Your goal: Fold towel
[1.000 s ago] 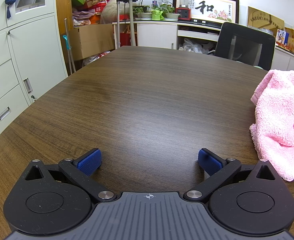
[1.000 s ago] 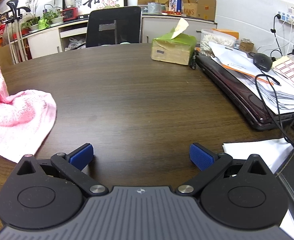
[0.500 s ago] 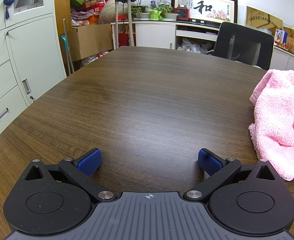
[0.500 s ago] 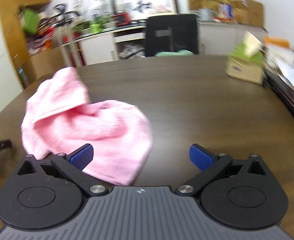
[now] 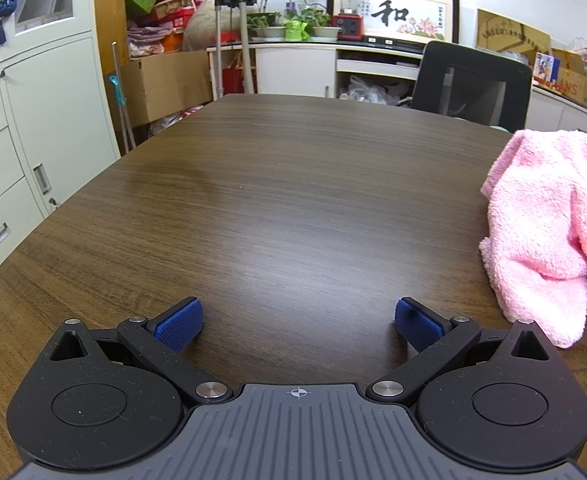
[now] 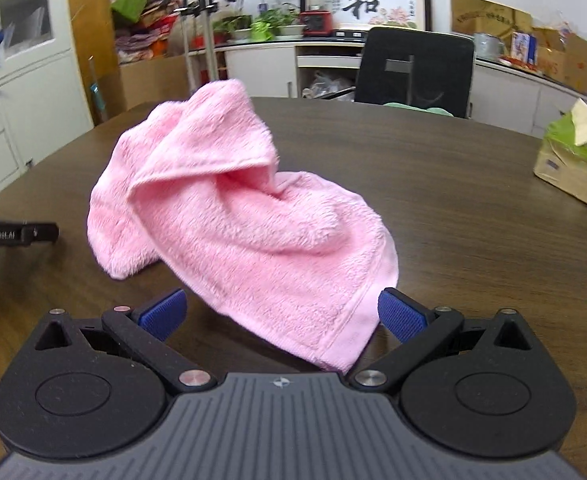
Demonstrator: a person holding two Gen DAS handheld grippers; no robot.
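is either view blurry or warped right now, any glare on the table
Left wrist view: sharp, fisheye bends the cabinets, soft sheen on the table. Right wrist view: slightly motion-blurred, pink towel and background soft, same fisheye bending, no strong glare.

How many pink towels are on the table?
1. The pink towel lies crumpled on the brown table, its near corner between the open right tongs. The left tongs are open beside it.

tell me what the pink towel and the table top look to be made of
Pink towel: soft plush terry or microfibre, judging by its fuzzy pile, with a flat stitched hem.
Table top: dark wood-grain surface with a low sheen, possibly laminate or veneer; streaky grain lines show, but which one is unclear.
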